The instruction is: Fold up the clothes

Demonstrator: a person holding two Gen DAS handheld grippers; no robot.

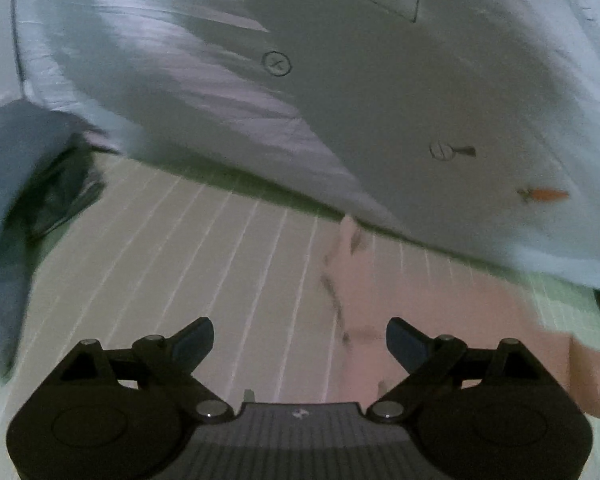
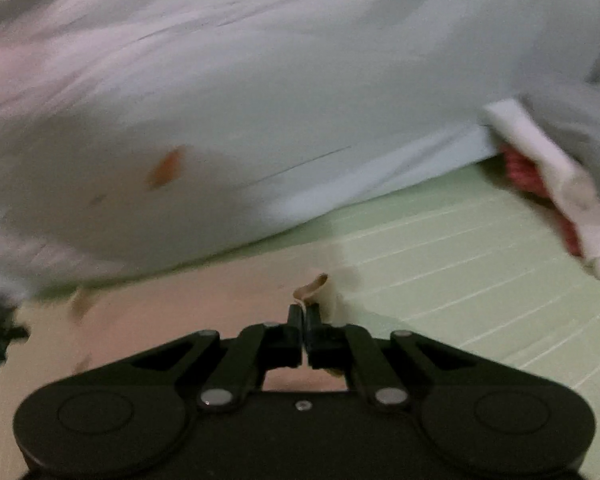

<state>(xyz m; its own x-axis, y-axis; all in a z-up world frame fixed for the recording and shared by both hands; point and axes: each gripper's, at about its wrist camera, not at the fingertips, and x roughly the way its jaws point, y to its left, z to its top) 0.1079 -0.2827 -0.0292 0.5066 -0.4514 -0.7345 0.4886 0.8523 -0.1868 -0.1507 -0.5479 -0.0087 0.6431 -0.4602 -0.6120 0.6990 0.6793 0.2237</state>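
Now the shirt lies spread on the surface, a green mat with pale lines. It is a big white shirt with small drawings and a little orange carrot near its hem. All other places are told from the shirt.

Just in front of the shirt's hem lies a tan card, flat on the mat. To the shirt's left side sits a dark cloth in a heap. In the right wrist view a white cuff hangs off the shirt's far right side, with something red under it.

The left tongs stand wide apart in front of the hem and hold nothing. The right tongs are squeezed tight together. A tan loop sits right at their tips, but I cannot tell if it is pinched or just lying there.

I think the next fold needs a fresh grab. To do it well, each pair of tongs should take one layer at an edge, lift both sides evenly, and lay the cloth down smooth.

Both pictures are blurry. The shirt's top and sleeves run off the edges, so how much is folded is hard to say. What the red thing is, I cannot tell.
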